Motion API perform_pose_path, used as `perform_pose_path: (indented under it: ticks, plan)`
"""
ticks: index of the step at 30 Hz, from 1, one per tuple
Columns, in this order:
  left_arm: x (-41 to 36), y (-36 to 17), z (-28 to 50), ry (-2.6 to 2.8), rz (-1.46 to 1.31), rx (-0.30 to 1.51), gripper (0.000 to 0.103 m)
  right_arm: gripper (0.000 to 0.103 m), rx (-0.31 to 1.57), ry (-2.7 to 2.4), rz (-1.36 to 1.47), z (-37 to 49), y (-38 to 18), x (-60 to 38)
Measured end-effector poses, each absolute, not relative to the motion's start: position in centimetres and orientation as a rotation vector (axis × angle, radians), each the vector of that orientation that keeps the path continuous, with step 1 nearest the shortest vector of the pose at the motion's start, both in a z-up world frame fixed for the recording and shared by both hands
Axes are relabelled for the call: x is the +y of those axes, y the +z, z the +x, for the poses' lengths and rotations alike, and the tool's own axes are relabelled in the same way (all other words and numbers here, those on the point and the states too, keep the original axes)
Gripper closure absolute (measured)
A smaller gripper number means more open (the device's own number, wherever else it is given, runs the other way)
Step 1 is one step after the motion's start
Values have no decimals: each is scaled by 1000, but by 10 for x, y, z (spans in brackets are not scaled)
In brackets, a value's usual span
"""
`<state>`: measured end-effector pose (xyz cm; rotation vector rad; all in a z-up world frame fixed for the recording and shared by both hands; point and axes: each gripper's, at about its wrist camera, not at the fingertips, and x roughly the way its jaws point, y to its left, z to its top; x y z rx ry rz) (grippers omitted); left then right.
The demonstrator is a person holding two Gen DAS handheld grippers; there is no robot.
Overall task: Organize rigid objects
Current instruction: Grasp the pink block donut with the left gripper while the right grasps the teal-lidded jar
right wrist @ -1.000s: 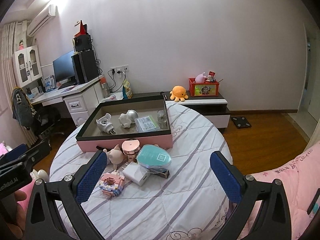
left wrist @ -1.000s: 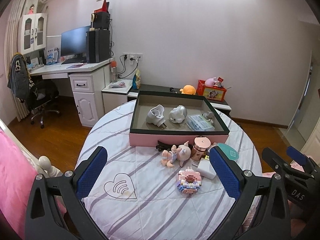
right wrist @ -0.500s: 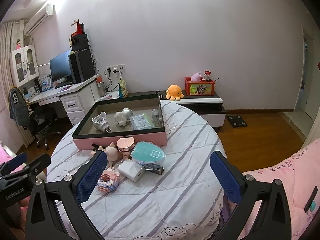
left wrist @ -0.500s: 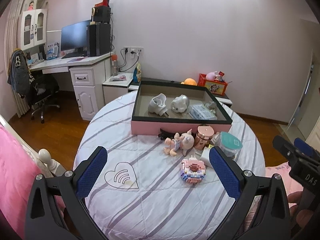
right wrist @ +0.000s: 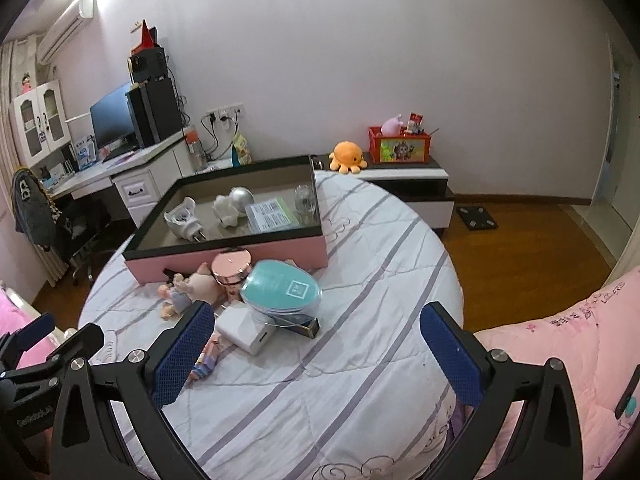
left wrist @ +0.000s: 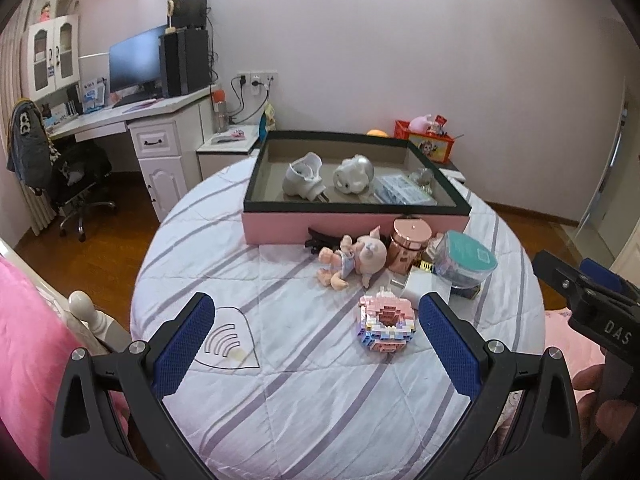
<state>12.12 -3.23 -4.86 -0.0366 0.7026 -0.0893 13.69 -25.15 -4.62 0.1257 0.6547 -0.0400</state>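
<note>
On the round striped surface, listed left to right:

Left hand-held gripper: jaws wide apart, empty, held above the near part of the surface; a printed heart mark lies just past its left finger.

Pink box, black-rimmed, at the far side. It holds a white plug device, a silver-and-white figurine, a clear flat case and a small glass item.

Loose cluster against the near wall of the box: black hair clip, pig doll, rose-gold jar, white charger block, teal-lidded case. Nearest of all, a pink brick-built model sits just beside the inner face of the left tool's right finger, not touching it.

Right hand-held gripper: jaws wide apart, empty. The cluster lies beyond its left finger, which hides part of the brick model; bare bedcover fills the gap between its fingers.
</note>
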Motion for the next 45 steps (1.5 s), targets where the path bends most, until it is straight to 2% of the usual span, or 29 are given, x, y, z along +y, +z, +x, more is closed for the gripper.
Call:
perform_pose_path:
  ticks: [21, 26, 31, 32, 33, 35, 36, 45]
  plan:
    - [-85, -135, 178, -142, 47, 903, 1, 0, 776, 39, 133, 196, -89, -259]
    - [-80, -138, 186, -172, 7, 910, 10, 0, 813, 91, 120, 218, -100, -246]
    - [-78, -136, 185, -178, 27, 897, 45, 0, 838, 131, 113, 230, -113, -237]
    - [-77, -135, 186, -182, 24, 897, 49, 2, 838, 131, 112, 231, -114, -237]
    - [-76, -134, 187, -185, 18, 897, 49, 5, 836, 133, 112, 231, -115, -236]
    - [-72, -134, 188, -195, 4, 897, 49, 18, 829, 141, 117, 231, -117, -237]
    - [-71, -134, 187, -196, 1, 895, 49, 31, 826, 144, 119, 230, -117, -237]
    - [-63, -128, 185, -198, -27, 880, 49, 31, 799, 155, 127, 218, -109, -242]
